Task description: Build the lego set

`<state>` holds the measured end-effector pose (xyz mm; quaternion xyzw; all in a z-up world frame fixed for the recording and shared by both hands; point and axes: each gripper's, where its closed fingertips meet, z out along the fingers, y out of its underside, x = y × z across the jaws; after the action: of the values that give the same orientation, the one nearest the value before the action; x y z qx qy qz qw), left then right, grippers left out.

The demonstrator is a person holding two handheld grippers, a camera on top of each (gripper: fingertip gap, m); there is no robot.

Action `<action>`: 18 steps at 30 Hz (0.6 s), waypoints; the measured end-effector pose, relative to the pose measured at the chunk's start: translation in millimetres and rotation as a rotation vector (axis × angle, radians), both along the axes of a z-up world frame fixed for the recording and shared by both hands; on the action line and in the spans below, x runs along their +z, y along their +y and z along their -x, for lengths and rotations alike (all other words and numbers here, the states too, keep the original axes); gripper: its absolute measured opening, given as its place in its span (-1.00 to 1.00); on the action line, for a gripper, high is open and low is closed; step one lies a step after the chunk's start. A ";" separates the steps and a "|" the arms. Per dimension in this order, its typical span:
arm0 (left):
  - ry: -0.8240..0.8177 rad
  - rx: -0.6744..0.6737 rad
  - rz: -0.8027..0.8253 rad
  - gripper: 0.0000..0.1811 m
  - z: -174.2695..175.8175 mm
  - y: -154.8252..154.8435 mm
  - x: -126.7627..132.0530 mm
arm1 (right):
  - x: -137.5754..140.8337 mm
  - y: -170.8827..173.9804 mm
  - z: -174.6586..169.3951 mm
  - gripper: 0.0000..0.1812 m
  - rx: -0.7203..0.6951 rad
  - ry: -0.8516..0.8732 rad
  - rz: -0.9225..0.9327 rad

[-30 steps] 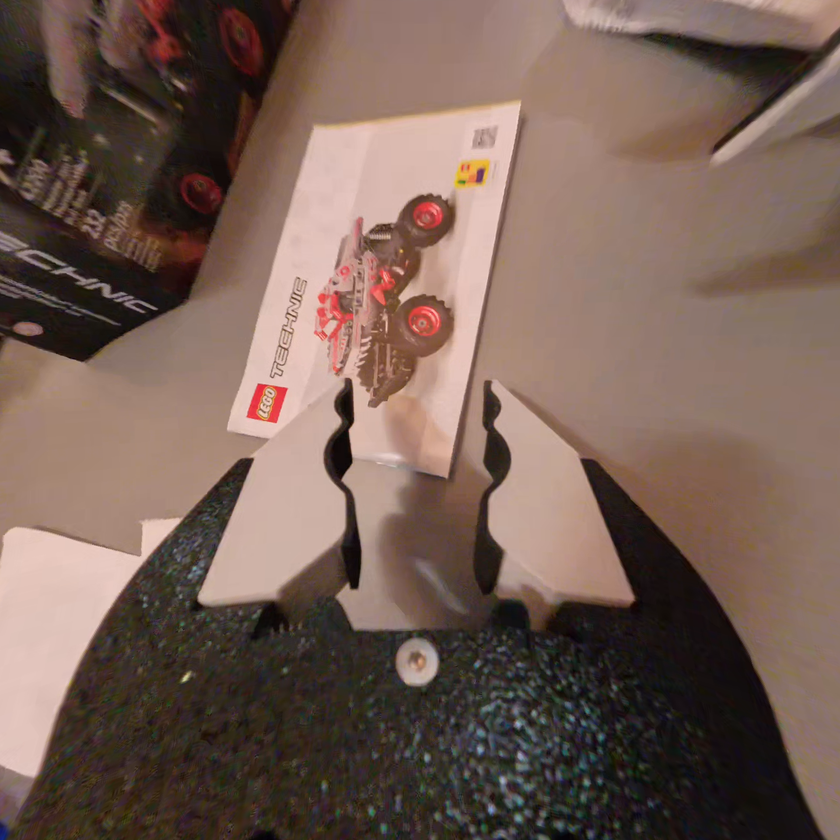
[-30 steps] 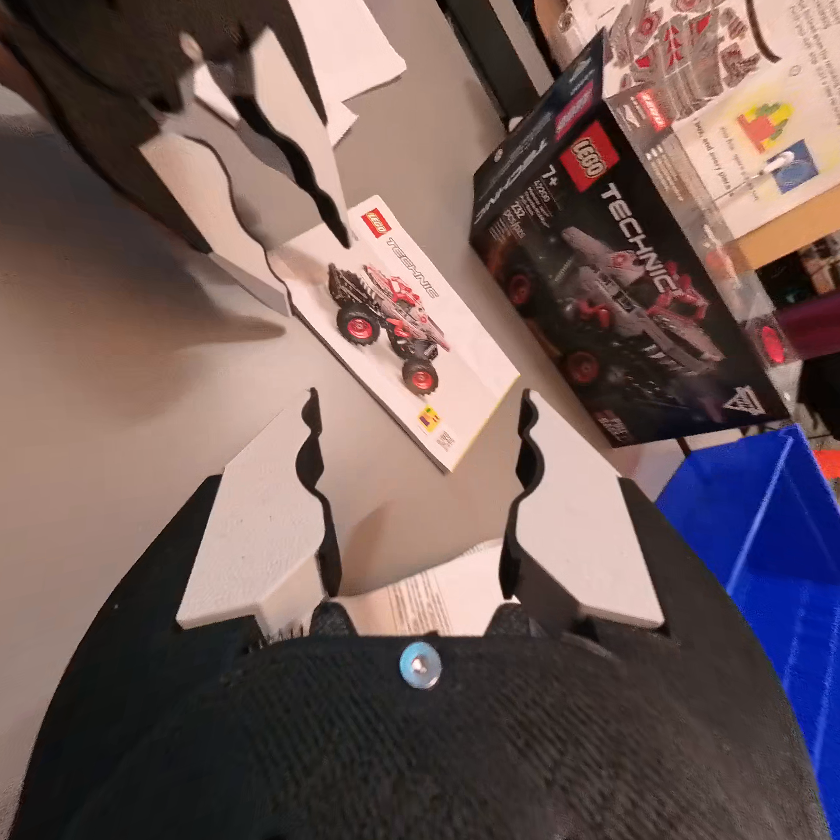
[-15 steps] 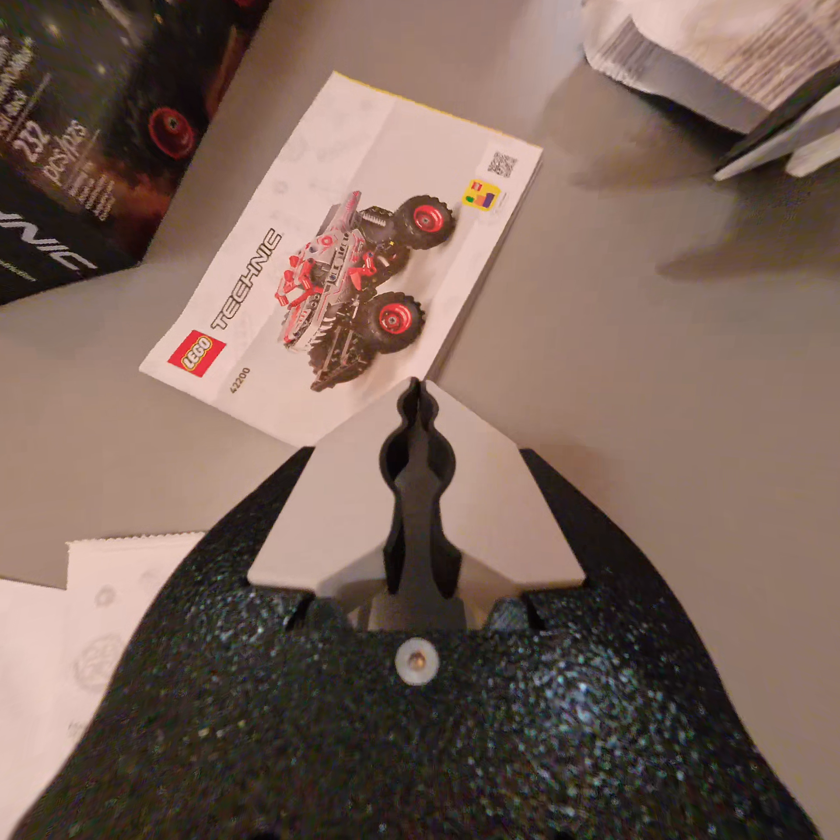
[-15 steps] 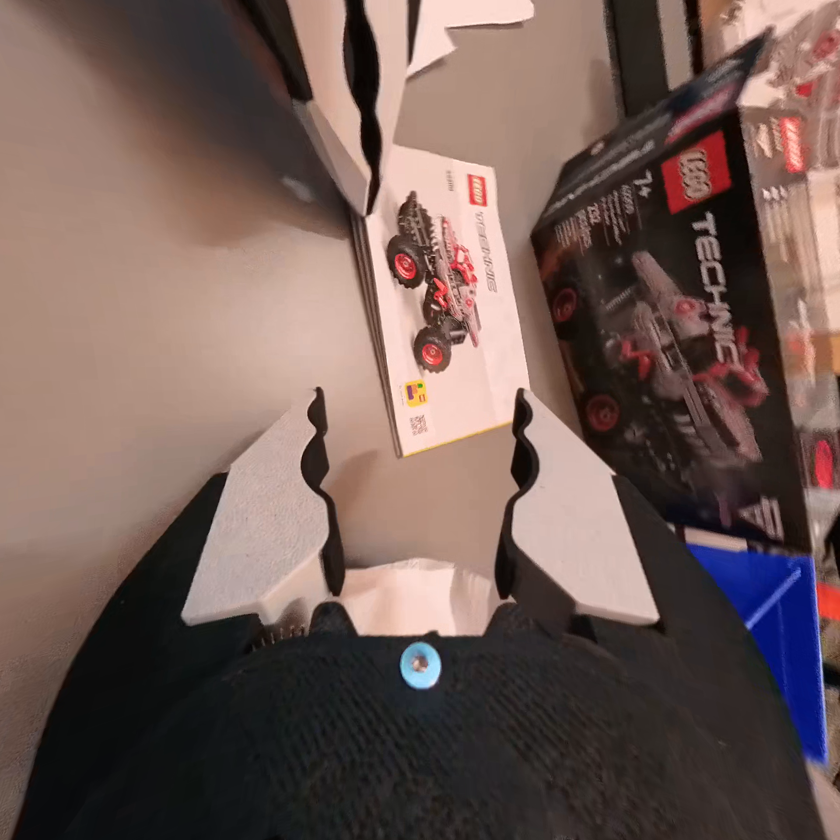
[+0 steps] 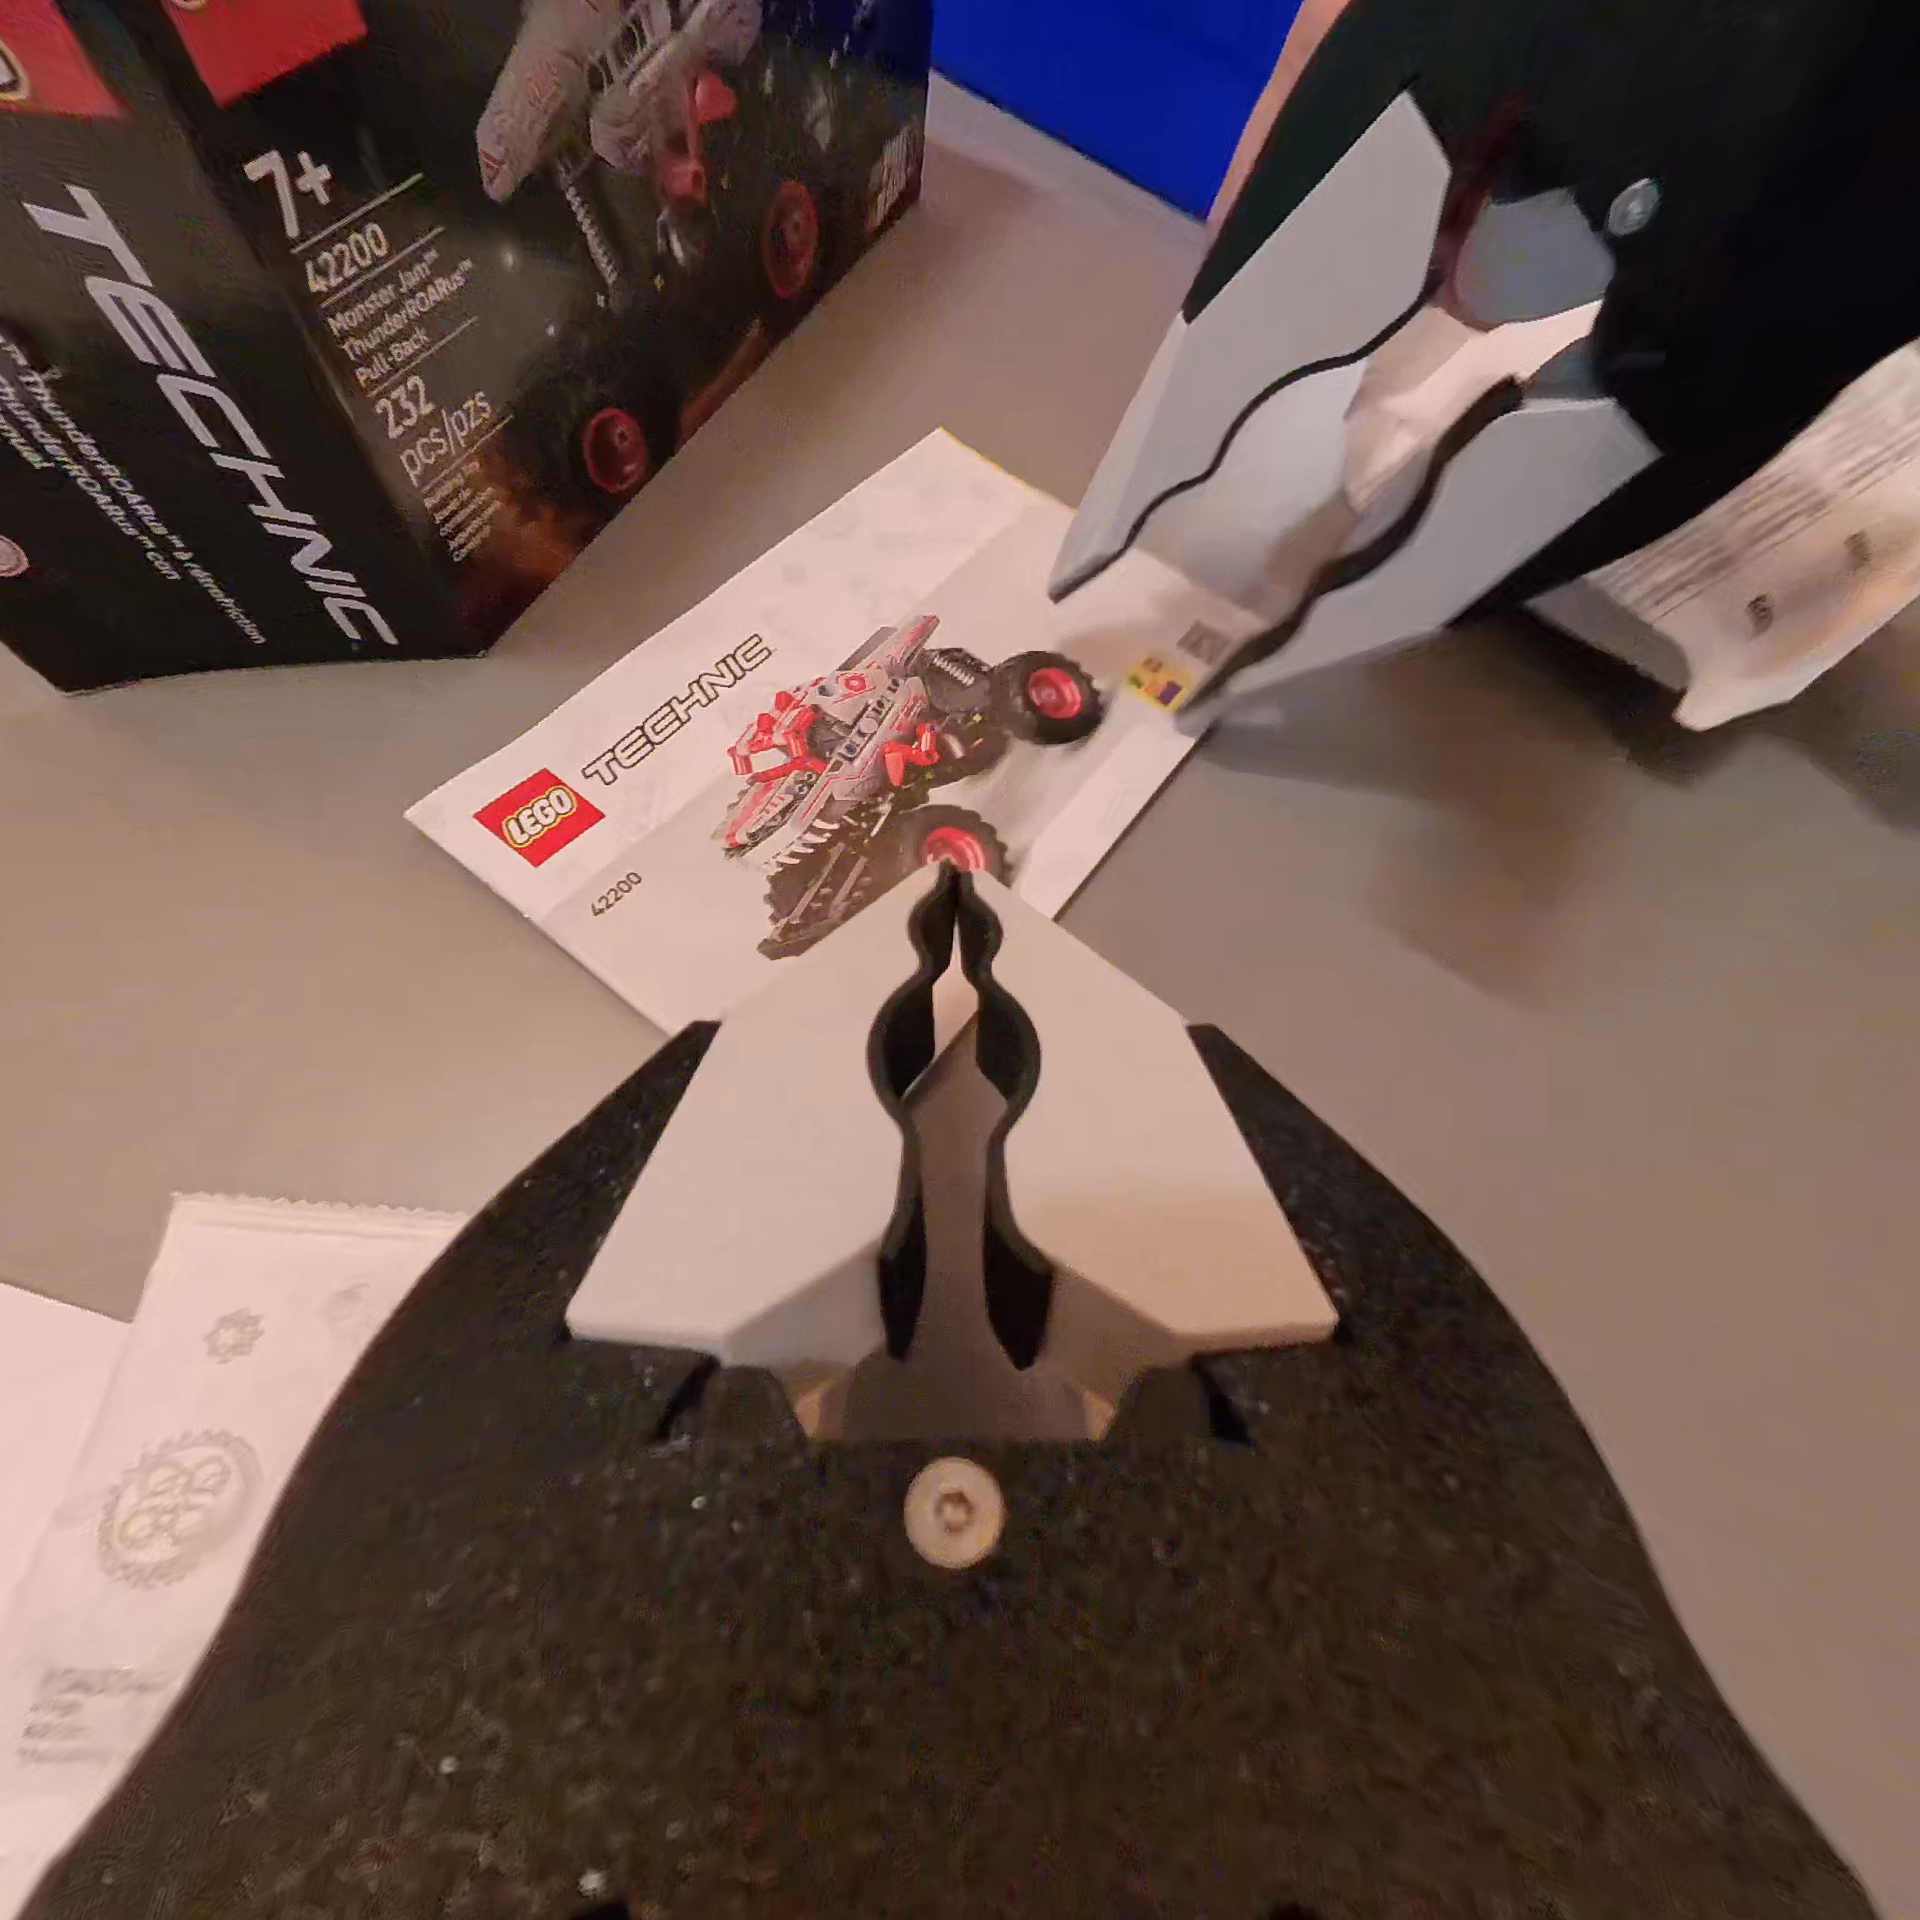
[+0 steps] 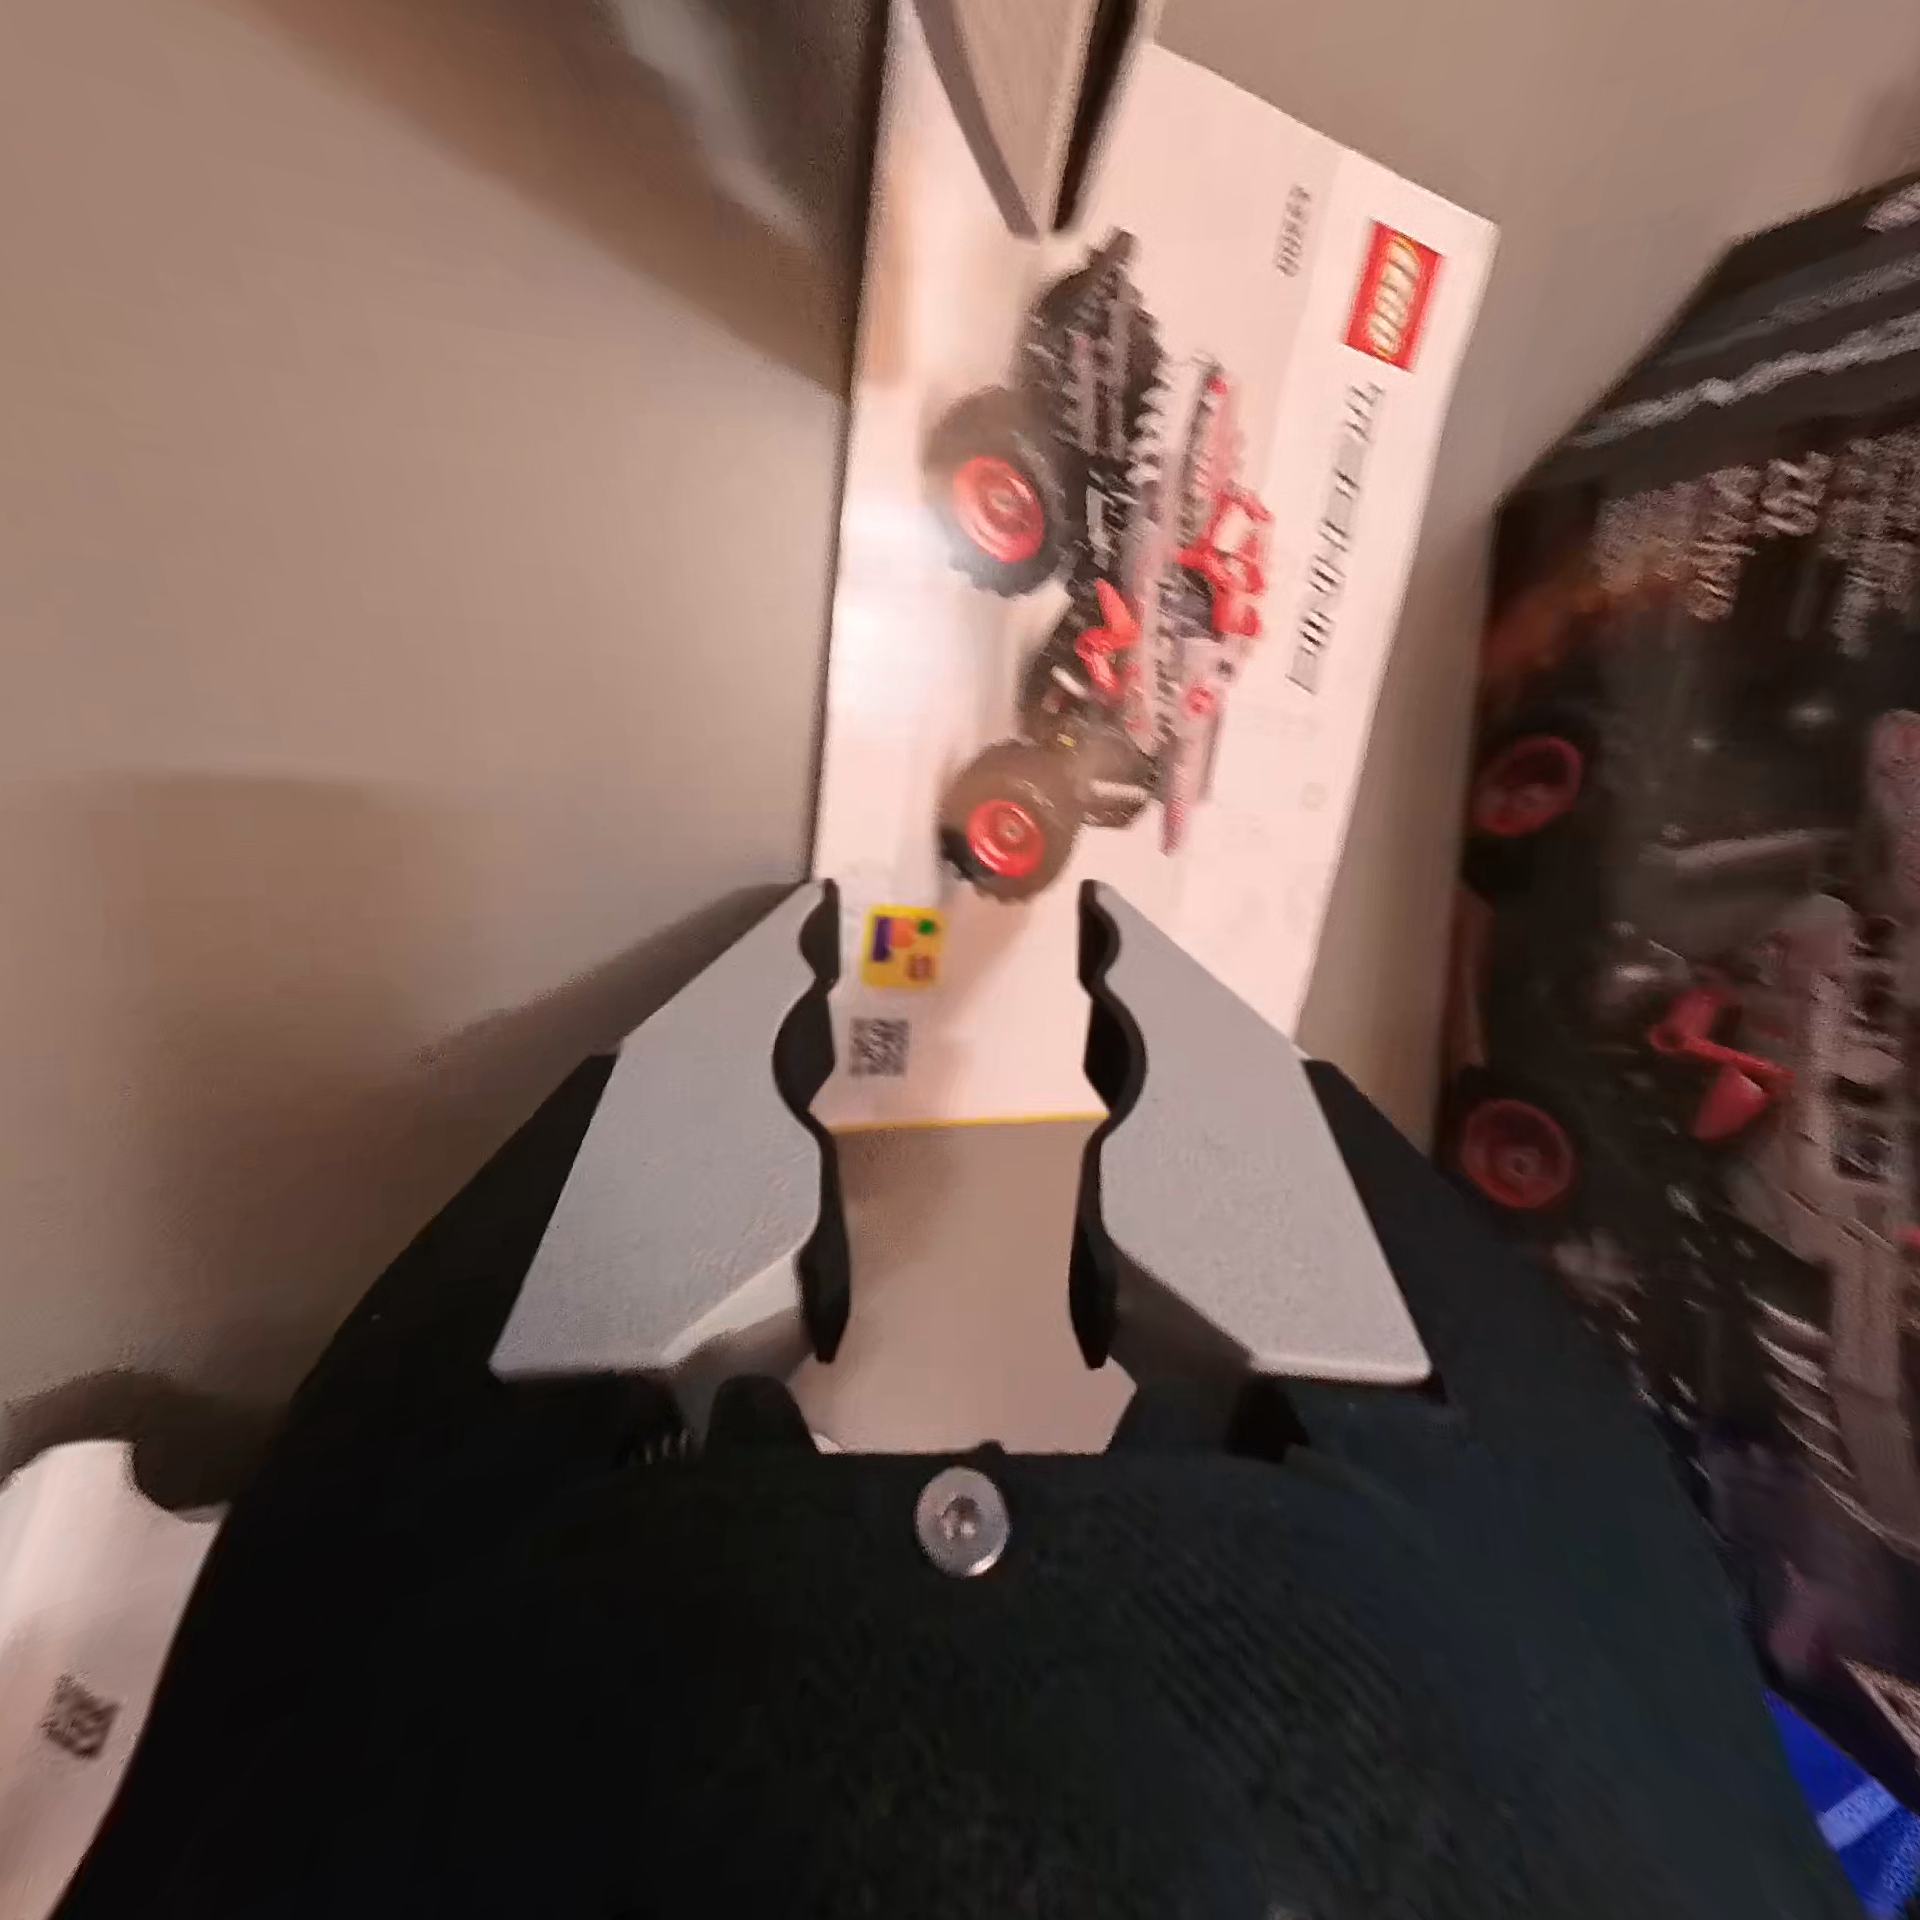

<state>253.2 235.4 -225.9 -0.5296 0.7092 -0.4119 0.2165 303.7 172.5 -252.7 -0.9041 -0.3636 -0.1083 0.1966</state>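
Observation:
The white instruction booklet [image 5: 675,790] with a monster truck on its cover lies flat on the grey table [image 5: 1507,1091]. My left gripper [image 5: 951,883] is shut, with its tips at the booklet's near edge; I cannot tell whether paper is pinched between them. My right gripper [image 5: 1127,655] comes in from the upper right, open, with its tips over the booklet's far right corner. In the blurred right wrist view my right gripper [image 6: 956,914] is open astride the corner of the booklet [image 6: 1143,520]. The left gripper [image 6: 1039,208] shows at that view's top edge.
The black set box [image 5: 364,364] stands beside the booklet and also shows in the right wrist view [image 6: 1714,831]. A blue bin [image 5: 1091,94] sits behind it. White paper bags lie at the lower left [image 5: 208,1455] and at the right [image 5: 1766,540]. Tip to tip, the grippers are about 9 cm apart.
My left gripper has closed and come to the booklet's near edge. My right gripper has moved in to the booklet's corner with its jaws narrower than before.

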 end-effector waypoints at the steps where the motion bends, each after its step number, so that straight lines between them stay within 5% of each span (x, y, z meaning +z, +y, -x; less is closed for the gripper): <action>1: 0.009 -0.019 -0.025 -1.00 0.2 -1.9 -2.6 | -2.7 0.7 6.1 -0.42 0.007 0.032 0.006; 4: -0.002 -0.043 -0.125 -0.97 -1.5 -1.1 -4.4 | -0.6 6.6 -3.2 -0.19 -0.029 -0.005 -0.008; 8: 0.035 -0.093 -0.149 -0.45 -0.8 1.0 -6.4 | -1.9 5.1 -6.5 0.12 -0.116 0.105 0.058; 15: 0.116 -0.087 -0.222 -0.10 -4.5 14.6 -30.5 | -11.7 7.8 -4.1 0.04 -0.089 0.139 0.188; 18: 0.114 -0.084 -0.175 -0.14 -1.8 15.9 -33.9 | -13.9 2.9 4.3 -0.19 -0.084 0.195 0.258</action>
<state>255.1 251.3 -259.8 -0.5009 0.7754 -0.3261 0.2037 299.5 175.4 -266.6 -0.9425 -0.3156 0.0193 0.1086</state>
